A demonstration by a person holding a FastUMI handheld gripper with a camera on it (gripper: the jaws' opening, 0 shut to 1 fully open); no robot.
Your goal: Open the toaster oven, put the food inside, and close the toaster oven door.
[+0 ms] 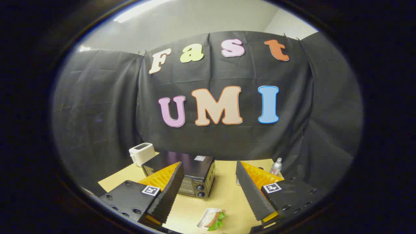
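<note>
Gripper held high, its fingers spread wide and empty. Between and below them, a tray of food on the worktop; just beyond the left finger, the toaster oven, door seemingly shut. Judged step: approach, before opening. Next move calls for descending to the oven front and catching the door's handle, which cannot be made out here. Farther off: a white toaster behind the oven, a bottle past the right finger; dark cloth walls, pale ceiling with a strip light
</note>
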